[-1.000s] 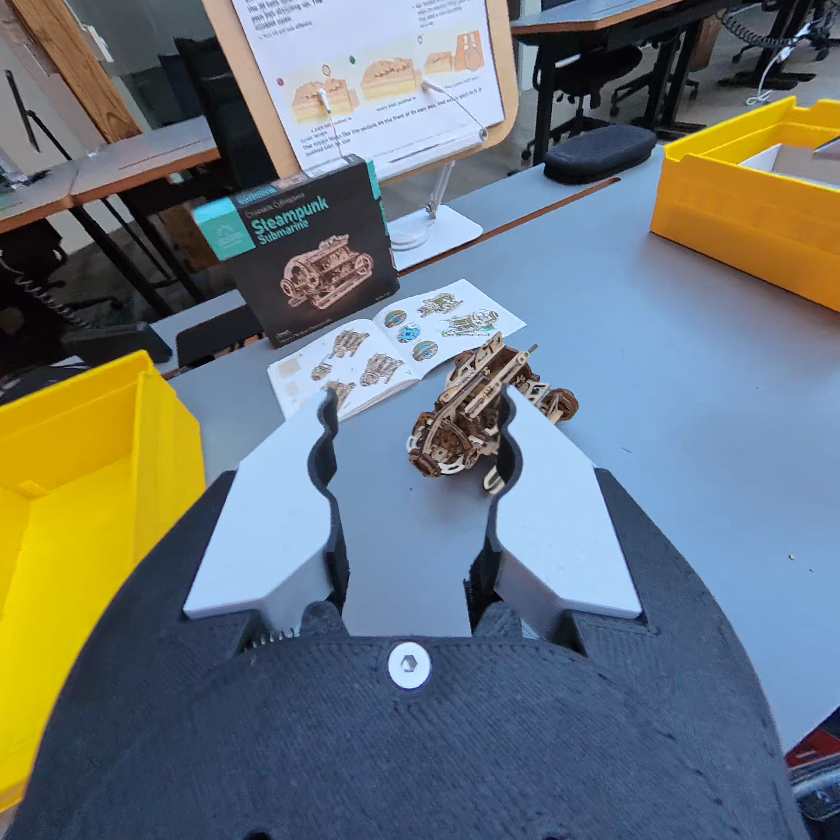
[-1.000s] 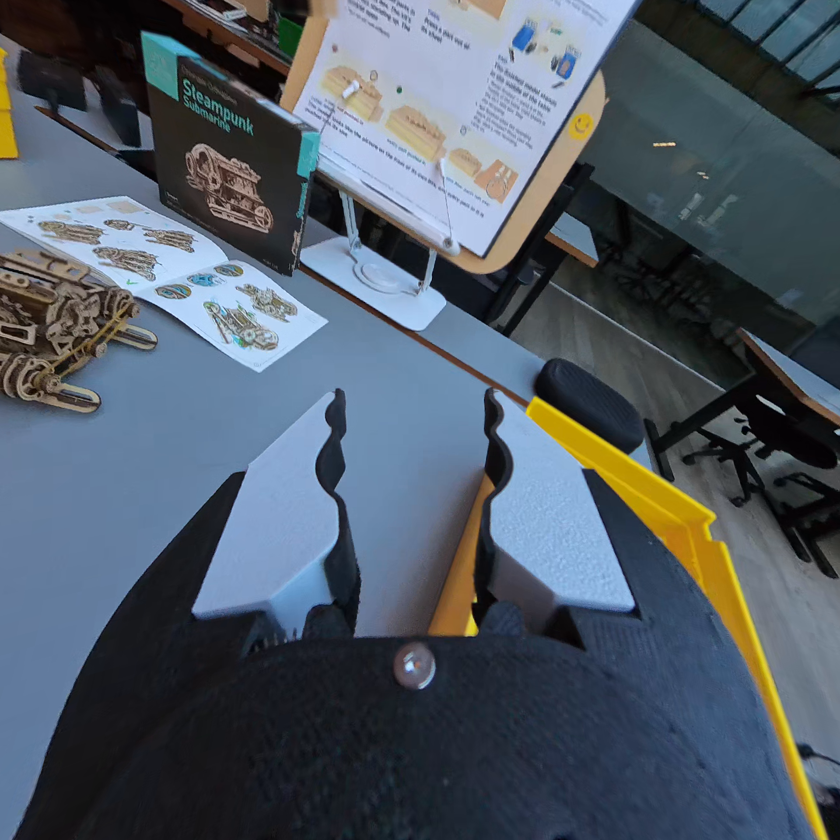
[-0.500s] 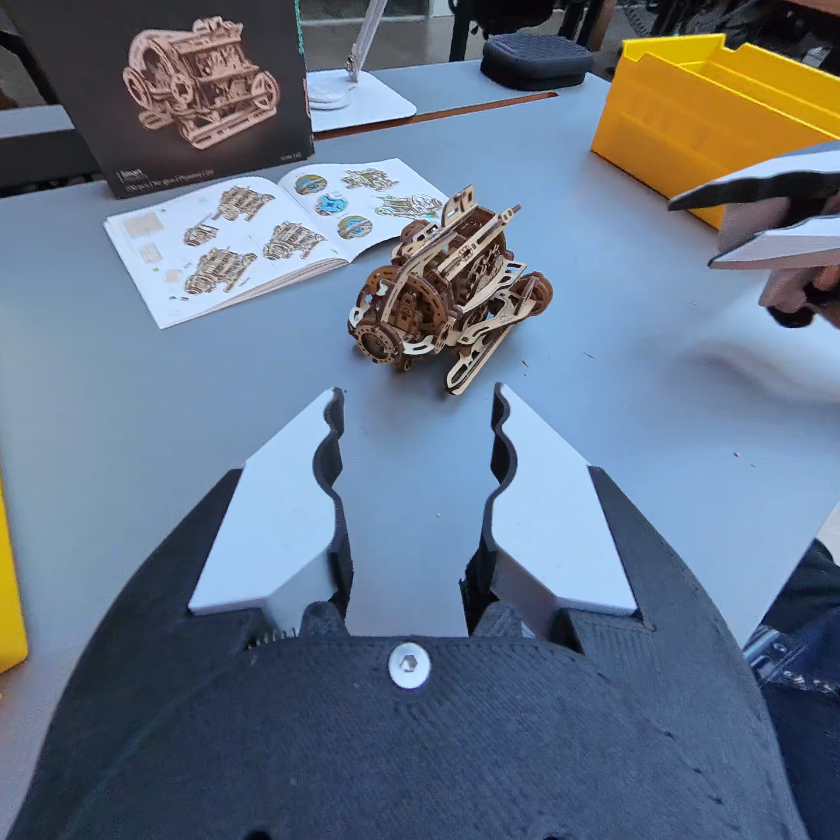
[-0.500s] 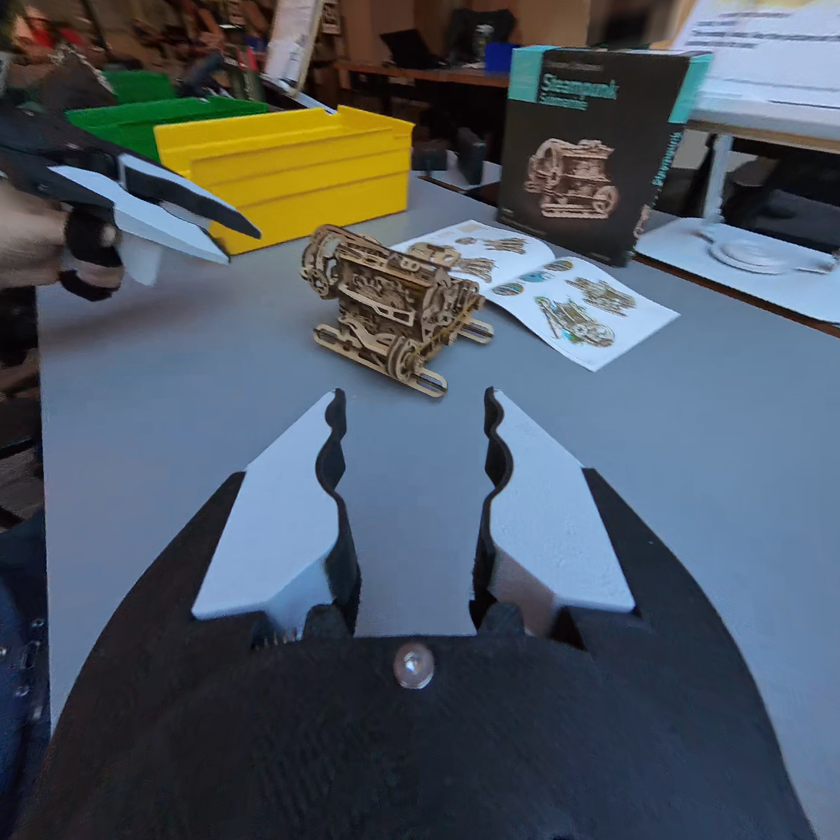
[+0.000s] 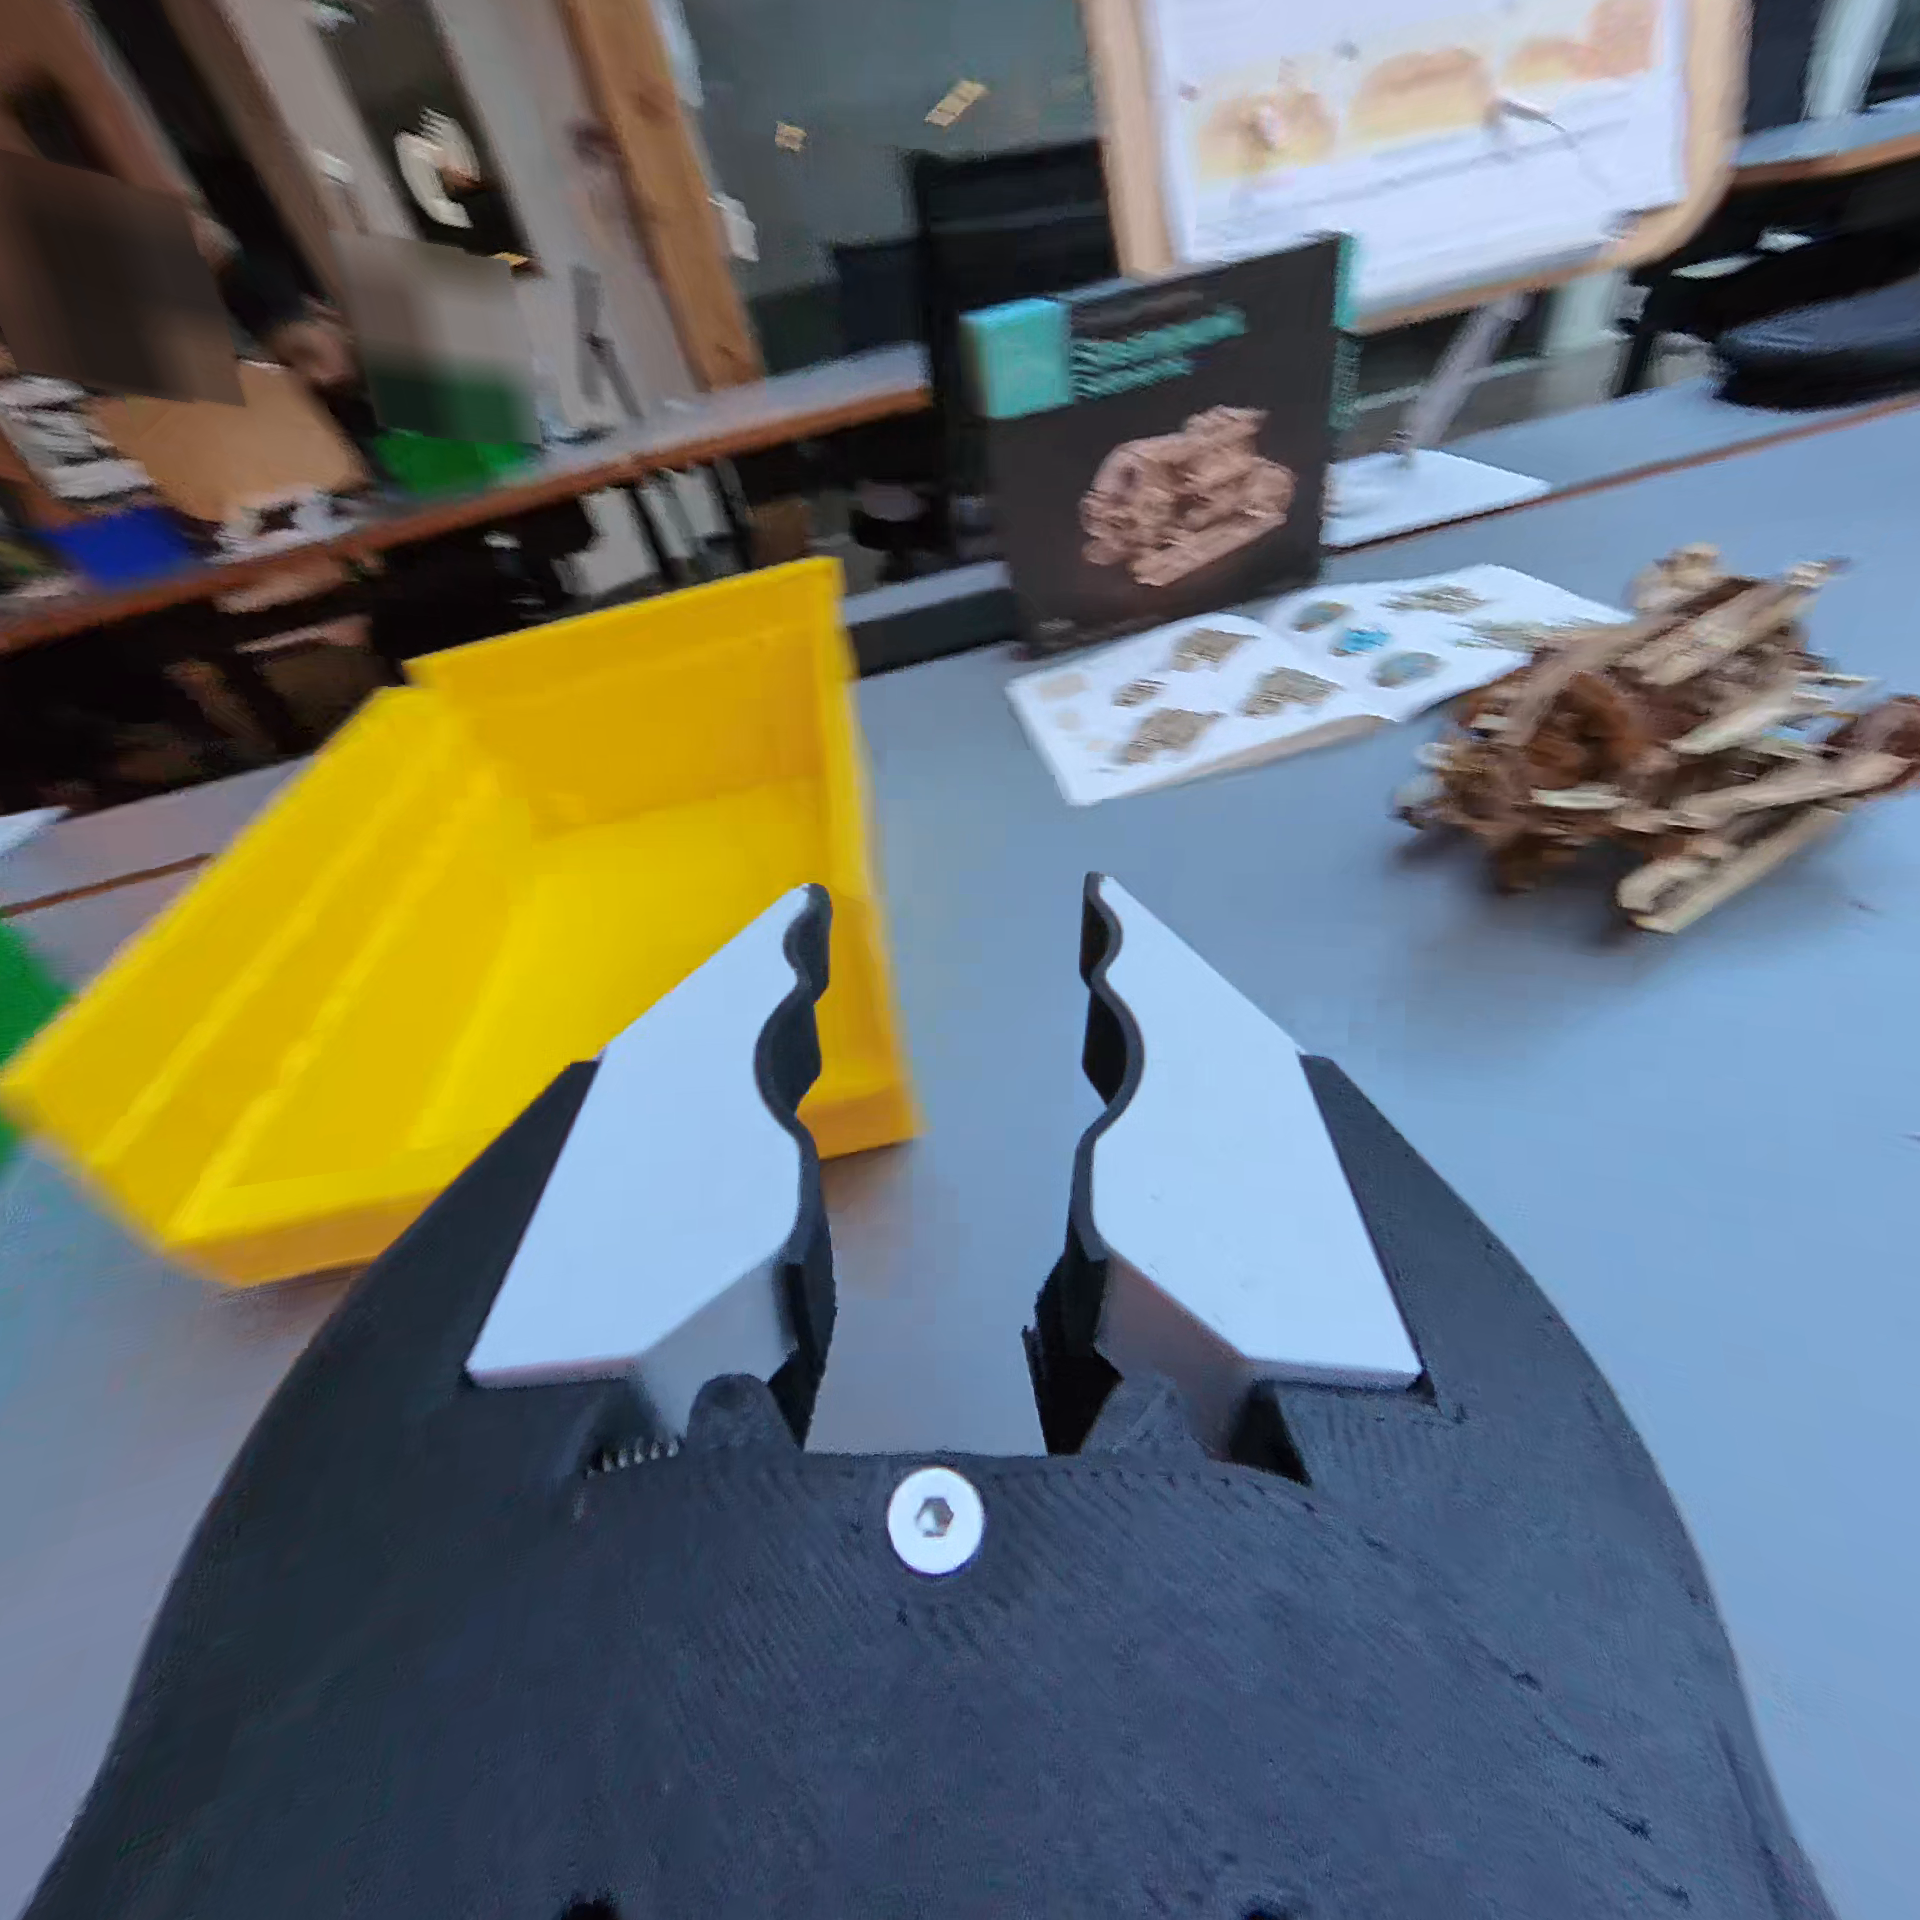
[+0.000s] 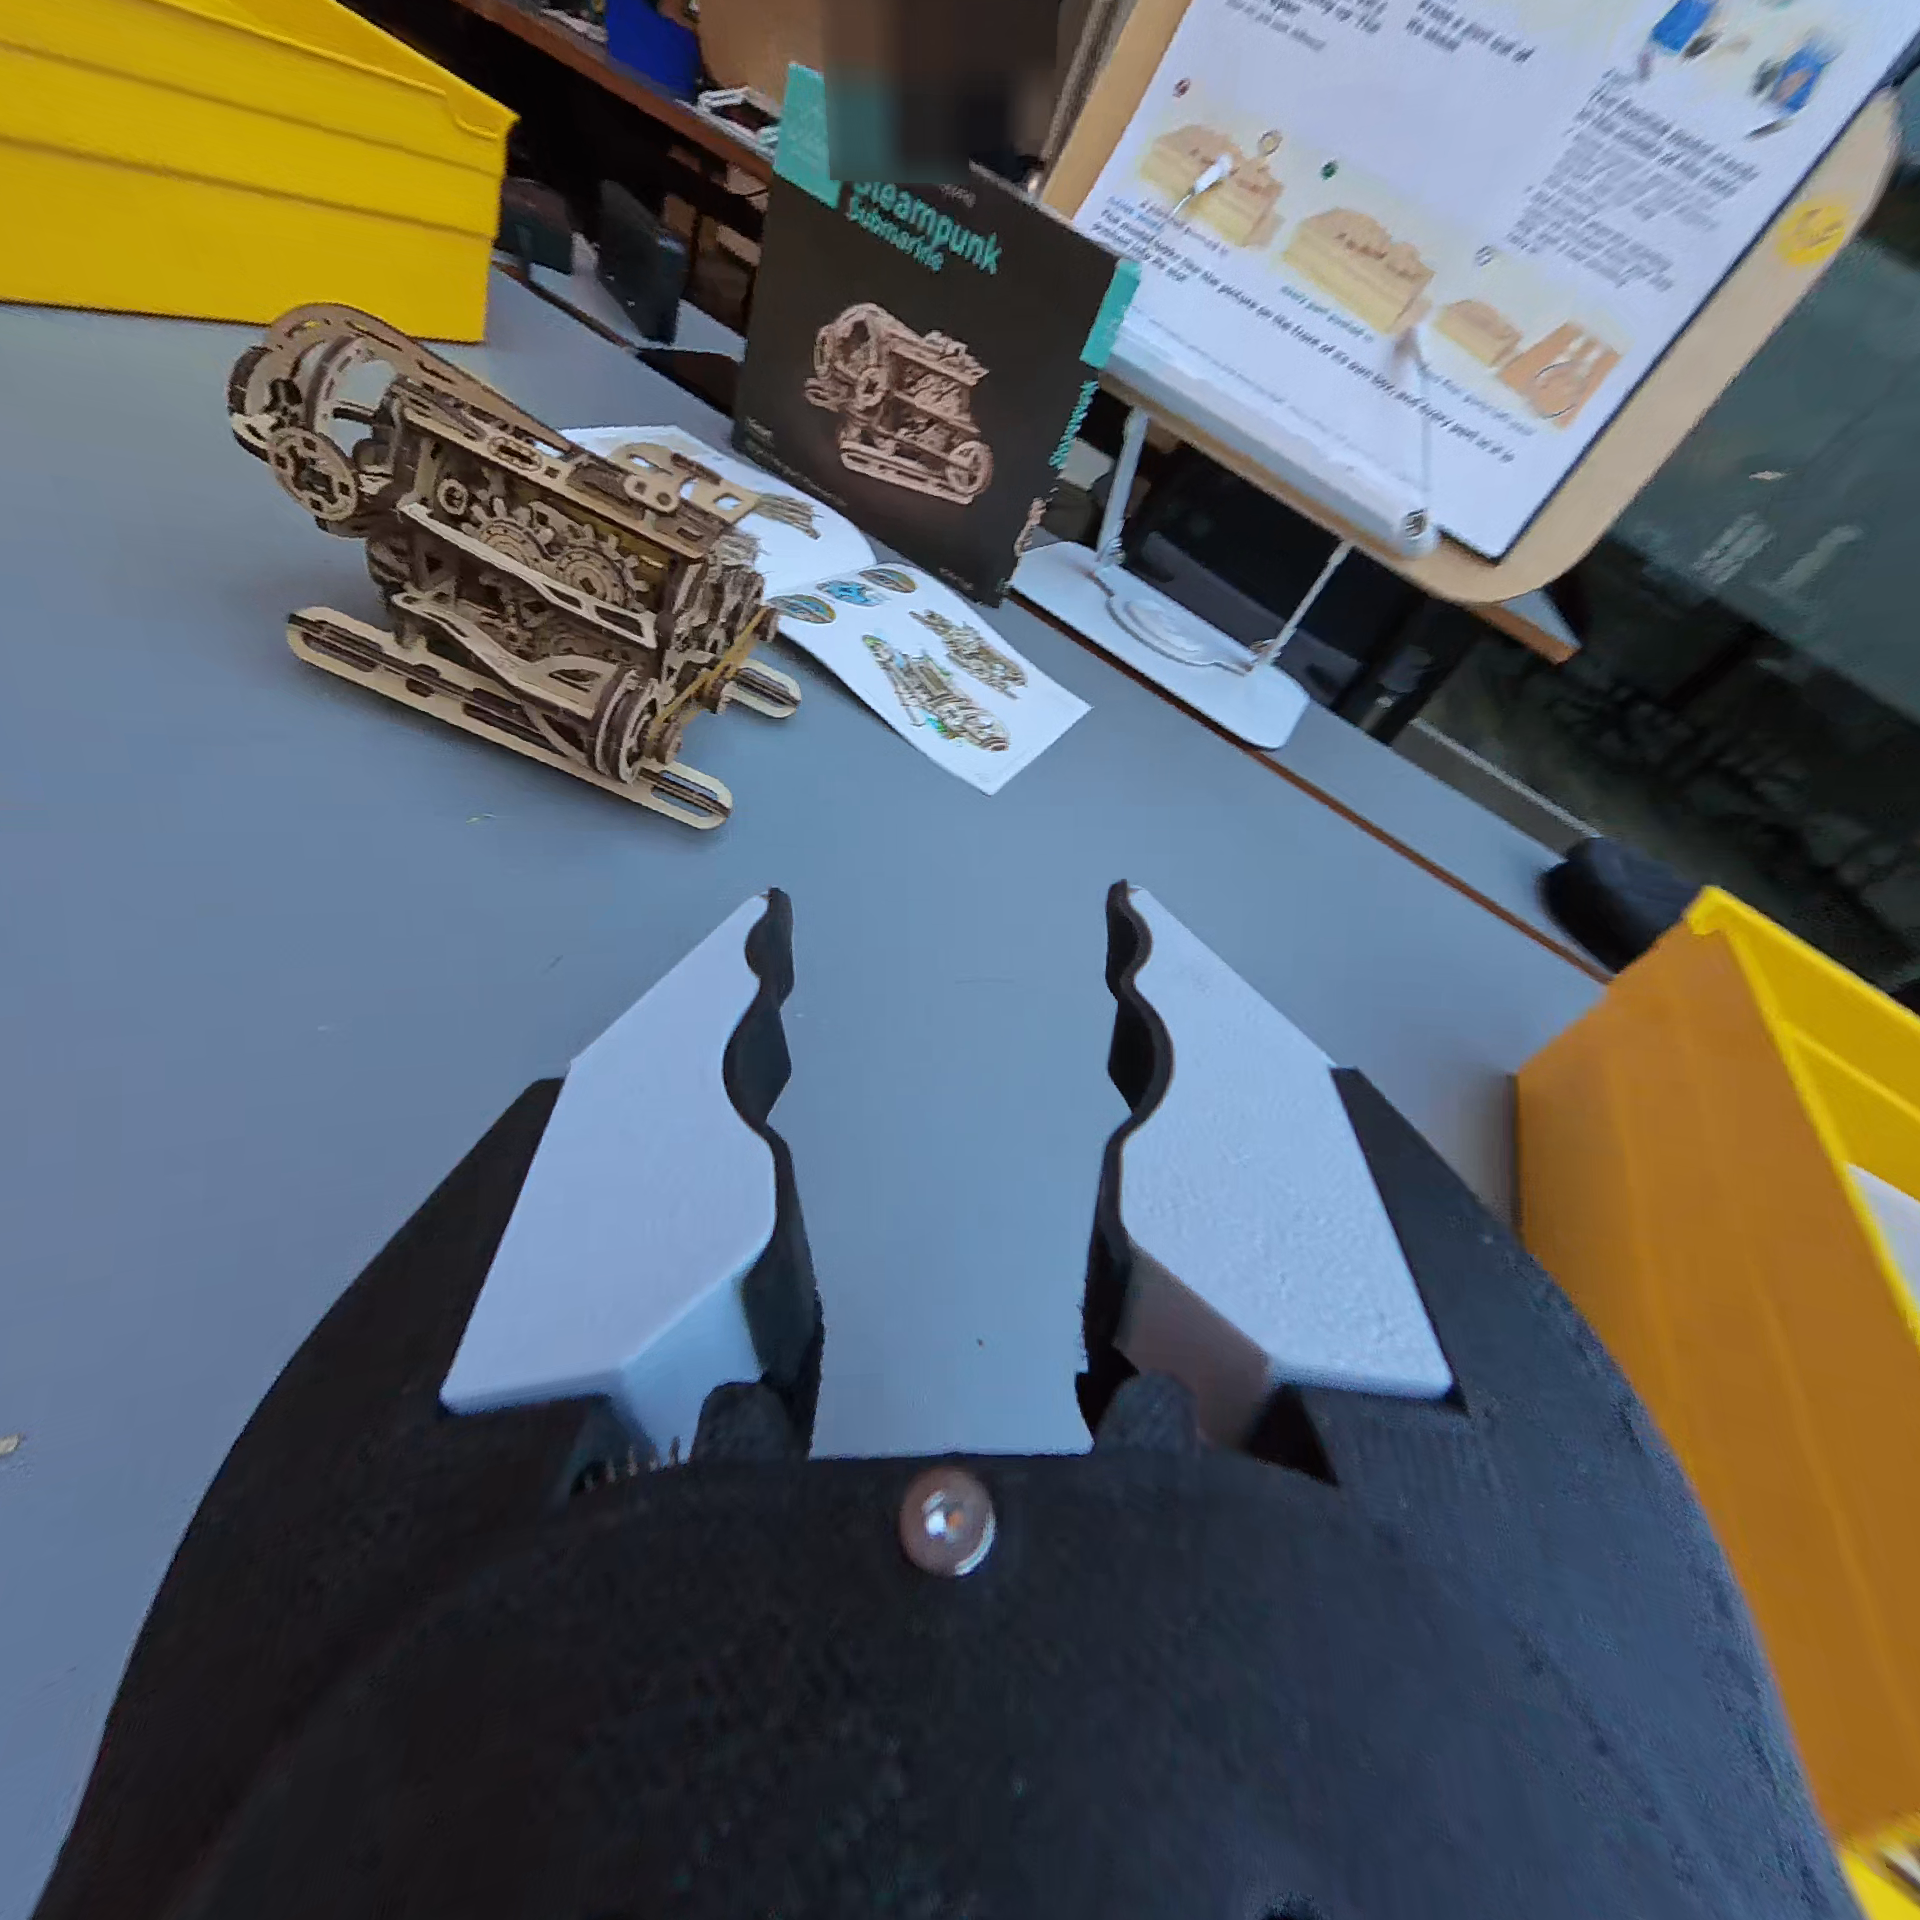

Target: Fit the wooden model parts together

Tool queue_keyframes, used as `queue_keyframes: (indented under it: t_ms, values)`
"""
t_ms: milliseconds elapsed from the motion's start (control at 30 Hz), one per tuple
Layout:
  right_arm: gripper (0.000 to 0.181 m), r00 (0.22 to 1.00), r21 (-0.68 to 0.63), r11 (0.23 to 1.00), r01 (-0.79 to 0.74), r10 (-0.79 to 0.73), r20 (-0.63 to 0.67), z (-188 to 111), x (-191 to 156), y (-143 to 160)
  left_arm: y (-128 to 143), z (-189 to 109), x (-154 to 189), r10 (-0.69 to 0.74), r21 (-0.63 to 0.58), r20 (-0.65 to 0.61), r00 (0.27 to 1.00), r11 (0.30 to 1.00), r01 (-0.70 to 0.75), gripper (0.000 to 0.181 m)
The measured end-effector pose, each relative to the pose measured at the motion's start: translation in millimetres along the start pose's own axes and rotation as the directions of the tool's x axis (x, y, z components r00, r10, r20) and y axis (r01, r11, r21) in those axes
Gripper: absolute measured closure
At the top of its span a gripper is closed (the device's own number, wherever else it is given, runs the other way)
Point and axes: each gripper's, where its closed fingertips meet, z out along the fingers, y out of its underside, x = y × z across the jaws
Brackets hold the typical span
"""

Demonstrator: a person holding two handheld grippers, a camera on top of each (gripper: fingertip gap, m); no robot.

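A partly built wooden model point(image 6: 499, 561) of gears and runners stands on the grey table point(image 6: 260, 987). It lies far left of my right gripper point(image 6: 945, 904) and shows blurred at the right in the left wrist view point(image 5: 1662, 748). My left gripper point(image 5: 951, 899) is open and empty, above the table beside the near corner of a yellow bin point(image 5: 499, 914). My right gripper is open and empty, over bare table. Neither gripper touches the model.
An open instruction booklet point(image 6: 925, 665) lies behind the model, and the dark kit box point(image 6: 914, 384) stands behind that. A board with printed sheets point(image 6: 1455, 239) stands on a white stand. Another yellow bin point(image 6: 1745, 1299) sits close at the right gripper's right side. More yellow bins point(image 6: 239, 177) are at the far left. Spacing between my two grippers at the tips: around 40 cm.
Both grippers have swung: the left view turned left, so the model slid to its right and the yellow bin came in front. The right view turned right, bringing the right-hand bin into view.
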Motion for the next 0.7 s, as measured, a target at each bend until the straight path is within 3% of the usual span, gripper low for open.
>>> queue_keyframes:
  t_ms: [33, 167, 267, 367, 467, 567, 700]
  values:
    - [0.122, 0.999, 0.019, 1.0, 0.018, -0.018, -0.032, -8.8, 4.2, -3.5, -1.3, -10.9, -32.0, -0.006, 0.014, 0.097, 0.995, 1.0, 0.005, 0.134]
    - [0.122, 0.991, 0.038, 0.999, 0.038, -0.032, -0.133, -45.0, 37.4, -7.3, 20.3, -42.3, -151.2, -0.119, -0.016, 0.321, 0.94, 0.991, 0.131, 0.126]
    - [0.124, 0.95, 0.032, 0.999, 0.041, -0.029, -0.312, -94.8, 116.2, -1.6, 45.9, -54.5, -220.4, -0.191, -0.046, 0.412, 0.891, 0.972, 0.229, 0.122]
    - [0.124, 0.846, 0.063, 0.996, -0.061, 0.085, -0.527, -163.7, 239.5, 25.2, 48.7, -65.2, -246.7, -0.301, 0.018, 0.397, 0.867, 0.947, 0.321, 0.125]
    - [0.12, 0.802, 0.14, 0.942, -0.305, 0.333, -0.496, -190.4, 324.2, 81.0, 47.9, -62.2, -260.3, -0.372, 0.07, 0.357, 0.857, 0.926, 0.372, 0.119]
    - [0.119, 0.787, 0.13, 0.857, -0.499, 0.511, -0.347, -176.9, 341.7, 122.5, 53.3, -45.2, -261.5, -0.412, 0.029, 0.302, 0.86, 0.905, 0.424, 0.109]
    - [0.123, 0.794, -0.007, 0.833, -0.553, 0.524, -0.308, -158.7, 331.5, 162.9, 52.8, -27.7, -256.5, -0.432, 0.008, 0.267, 0.861, 0.895, 0.446, 0.11]
